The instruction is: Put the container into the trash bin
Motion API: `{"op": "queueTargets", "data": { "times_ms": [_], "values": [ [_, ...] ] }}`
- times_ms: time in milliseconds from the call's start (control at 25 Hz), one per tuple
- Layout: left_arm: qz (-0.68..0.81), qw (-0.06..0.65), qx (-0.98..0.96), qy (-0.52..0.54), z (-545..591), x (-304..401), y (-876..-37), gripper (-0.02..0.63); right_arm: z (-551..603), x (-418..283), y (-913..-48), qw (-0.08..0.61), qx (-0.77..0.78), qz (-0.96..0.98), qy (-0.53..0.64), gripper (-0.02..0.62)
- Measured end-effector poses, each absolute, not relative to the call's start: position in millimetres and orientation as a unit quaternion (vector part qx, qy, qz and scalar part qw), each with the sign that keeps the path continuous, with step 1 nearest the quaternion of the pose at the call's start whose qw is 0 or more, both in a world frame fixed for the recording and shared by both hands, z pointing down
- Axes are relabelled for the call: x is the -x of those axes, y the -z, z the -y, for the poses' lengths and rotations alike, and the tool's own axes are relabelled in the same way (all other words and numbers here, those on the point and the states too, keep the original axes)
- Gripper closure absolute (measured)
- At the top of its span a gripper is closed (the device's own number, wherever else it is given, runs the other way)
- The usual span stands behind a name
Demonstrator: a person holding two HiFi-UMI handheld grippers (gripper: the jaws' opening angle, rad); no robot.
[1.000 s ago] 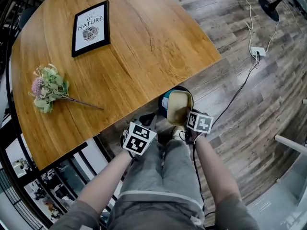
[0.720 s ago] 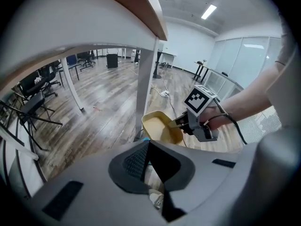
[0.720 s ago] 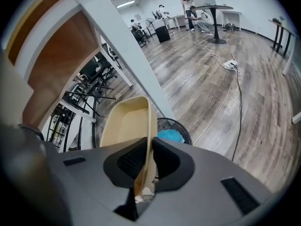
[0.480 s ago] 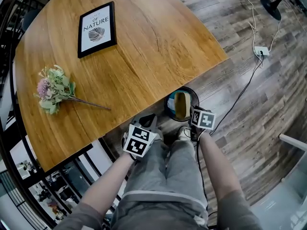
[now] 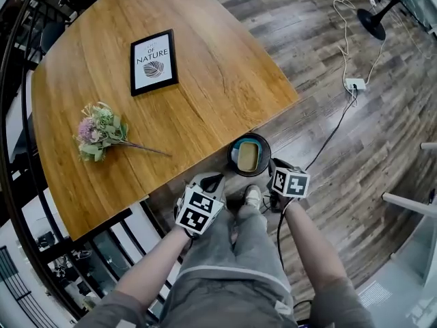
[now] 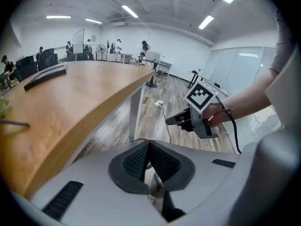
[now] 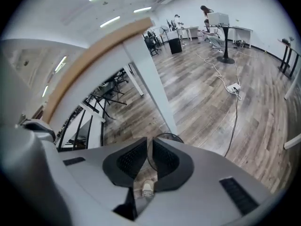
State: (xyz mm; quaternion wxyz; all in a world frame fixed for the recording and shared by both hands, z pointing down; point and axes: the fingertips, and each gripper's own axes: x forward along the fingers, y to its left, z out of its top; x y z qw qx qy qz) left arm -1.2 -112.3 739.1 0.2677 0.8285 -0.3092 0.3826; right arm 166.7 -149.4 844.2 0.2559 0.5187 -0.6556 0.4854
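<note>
The tan container (image 5: 247, 156) lies flat inside the round black trash bin (image 5: 265, 160), which stands on the floor just beside the worktop's edge.

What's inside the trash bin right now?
The tan container lies in the trash bin, with a blue item showing at its left edge. Whatever is beneath the container is covered, so the bin's bottom can't be seen.

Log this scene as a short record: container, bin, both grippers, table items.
container: beige, lying inside the trash bin
bin position: on the floor at the table edge
left gripper: fingers together, empty
right gripper: fingers a narrow gap apart, nothing between them
on table: framed print, flower bunch
task state: container is in the bin
</note>
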Motion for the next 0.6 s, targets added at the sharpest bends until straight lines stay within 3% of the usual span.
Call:
{"op": "queueTargets", "data": {
  "times_ms": [600],
  "values": [
    [0.356, 0.178, -0.875, -0.275, 152.5, -2.8, -530.8, 0.592, 152.9, -131.8, -546.9, 0.17, -0.463, 0.801, -0.341, 0.551]
  ]
}}
